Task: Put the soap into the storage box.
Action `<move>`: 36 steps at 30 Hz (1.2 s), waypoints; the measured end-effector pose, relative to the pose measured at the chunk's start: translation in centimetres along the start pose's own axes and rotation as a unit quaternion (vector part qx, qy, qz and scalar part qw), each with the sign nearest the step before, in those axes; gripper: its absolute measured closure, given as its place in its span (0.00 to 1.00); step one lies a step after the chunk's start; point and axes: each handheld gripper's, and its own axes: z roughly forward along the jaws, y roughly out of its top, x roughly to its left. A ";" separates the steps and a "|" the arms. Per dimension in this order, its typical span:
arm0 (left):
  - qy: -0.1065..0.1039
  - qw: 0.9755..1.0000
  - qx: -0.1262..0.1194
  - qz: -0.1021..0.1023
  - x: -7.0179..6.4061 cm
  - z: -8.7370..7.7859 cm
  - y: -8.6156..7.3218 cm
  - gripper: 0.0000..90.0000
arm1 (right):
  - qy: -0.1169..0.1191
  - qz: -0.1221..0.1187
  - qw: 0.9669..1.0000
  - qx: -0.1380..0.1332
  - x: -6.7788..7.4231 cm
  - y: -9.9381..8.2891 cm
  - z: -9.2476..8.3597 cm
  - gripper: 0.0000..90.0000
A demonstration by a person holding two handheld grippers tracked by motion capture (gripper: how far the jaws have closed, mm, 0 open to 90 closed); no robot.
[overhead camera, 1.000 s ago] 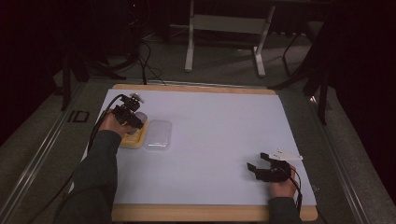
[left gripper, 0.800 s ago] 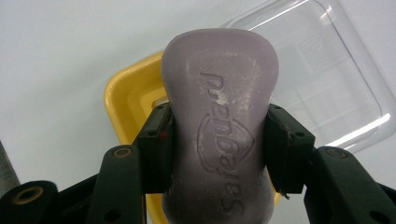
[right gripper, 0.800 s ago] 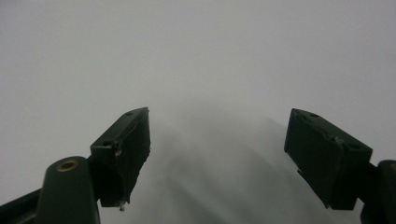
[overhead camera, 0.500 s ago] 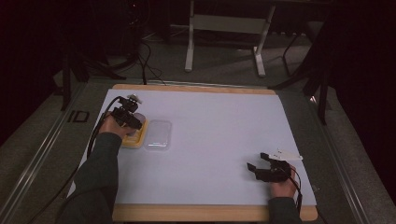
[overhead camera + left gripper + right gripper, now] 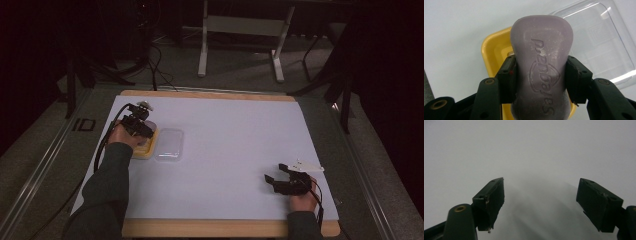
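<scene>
The soap [image 5: 541, 72] is one pale purple bar with a pressed logo, waisted in the middle. The left claw [image 5: 541, 80] grips it by both sides above one yellow dish [image 5: 492, 53]; one clear lid [image 5: 599, 42] lies just beside. The right claw [image 5: 540, 202] stands wide open and empty over the white desk [image 5: 240, 140].

the high view was dim, the room beyond the white table [image 5: 225, 150] sunk in near black, with a soft, low-contrast grain. the left gripper view was bright and sharp on the soap bar [image 5: 541, 62], with glare streaks along the clear lid [image 5: 604, 42]. the right gripper view was evenly lit and hazy, with soft grey shadows fanning across the surface between the dark pads [image 5: 490, 200].
</scene>
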 end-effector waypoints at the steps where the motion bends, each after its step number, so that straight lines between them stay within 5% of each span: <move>1: 0.001 1.000 0.000 -0.001 0.0 0.0 0.0 0.55 | 0.000 0.000 1.000 0.000 0.0 0.0 0.0 0.25; 36: -0.014 0.998 0.043 -0.039 1.5 3.8 -0.9 0.55 | 0.000 0.000 1.000 0.000 0.0 0.0 0.0 0.25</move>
